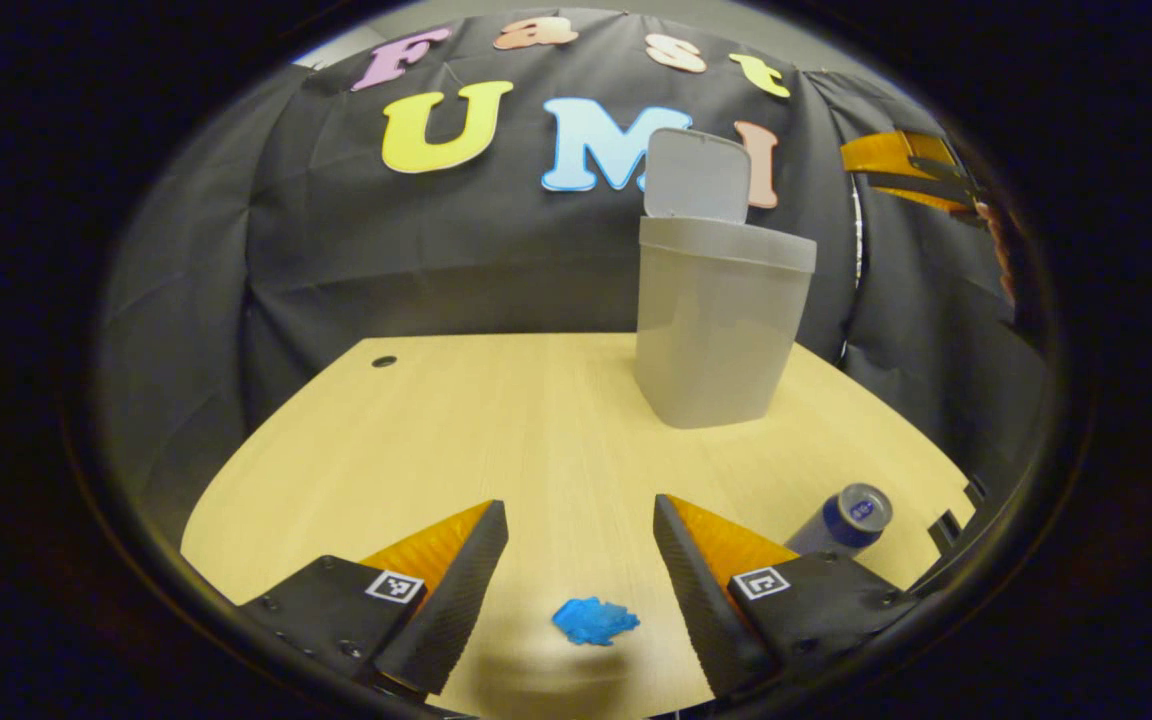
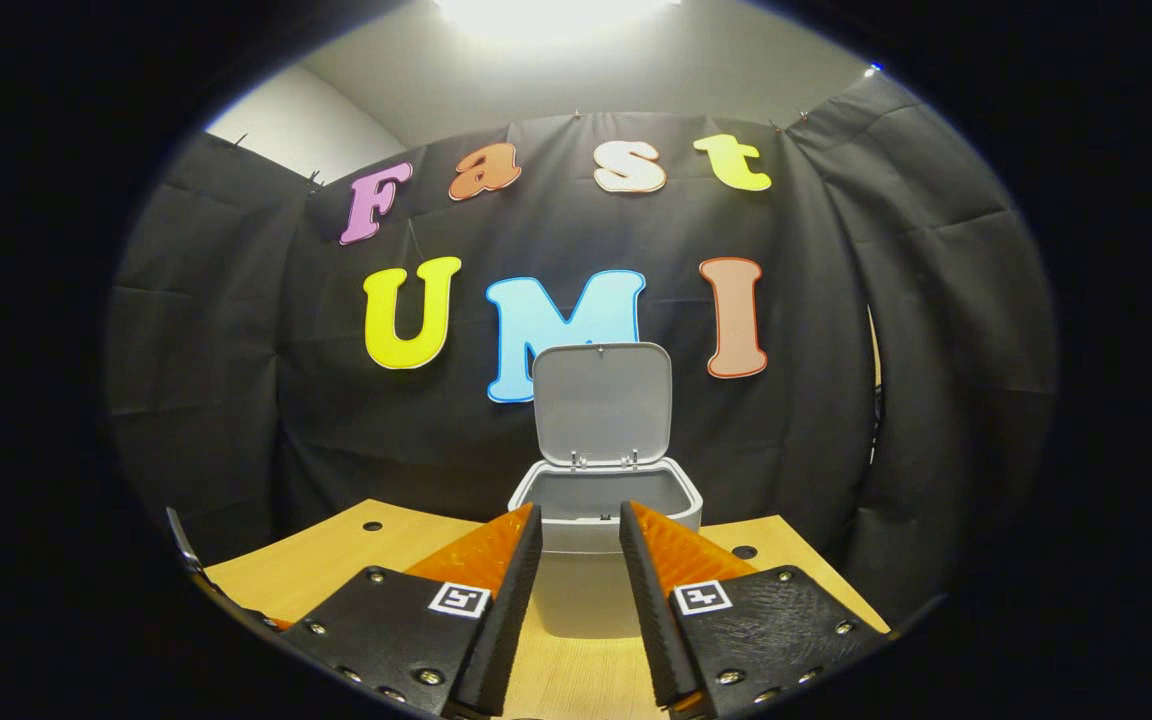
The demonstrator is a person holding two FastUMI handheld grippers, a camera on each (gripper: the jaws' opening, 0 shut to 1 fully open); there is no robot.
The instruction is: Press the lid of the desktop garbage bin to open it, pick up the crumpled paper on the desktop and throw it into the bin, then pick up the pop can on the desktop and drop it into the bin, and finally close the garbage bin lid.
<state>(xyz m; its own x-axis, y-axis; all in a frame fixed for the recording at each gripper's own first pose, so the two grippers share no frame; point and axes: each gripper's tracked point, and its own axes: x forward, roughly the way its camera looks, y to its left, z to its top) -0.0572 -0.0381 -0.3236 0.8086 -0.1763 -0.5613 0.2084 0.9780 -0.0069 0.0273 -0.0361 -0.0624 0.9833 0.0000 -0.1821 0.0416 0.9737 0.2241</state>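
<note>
The garbage bin stands on the desktop with its lid raised, so the crumpled paper comes next, I judge. The paper lies on the near side of the bin, just ahead of the left gripper and between its spread, empty fingers. The pop can lies on its side, also nearer than the bin, beside one finger; it could be knocked. The right gripper hangs released in front of the bin.

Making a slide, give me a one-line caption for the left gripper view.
Open left gripper hovers over blue crumpled paper; can lies at right, bin stands open behind.
</note>
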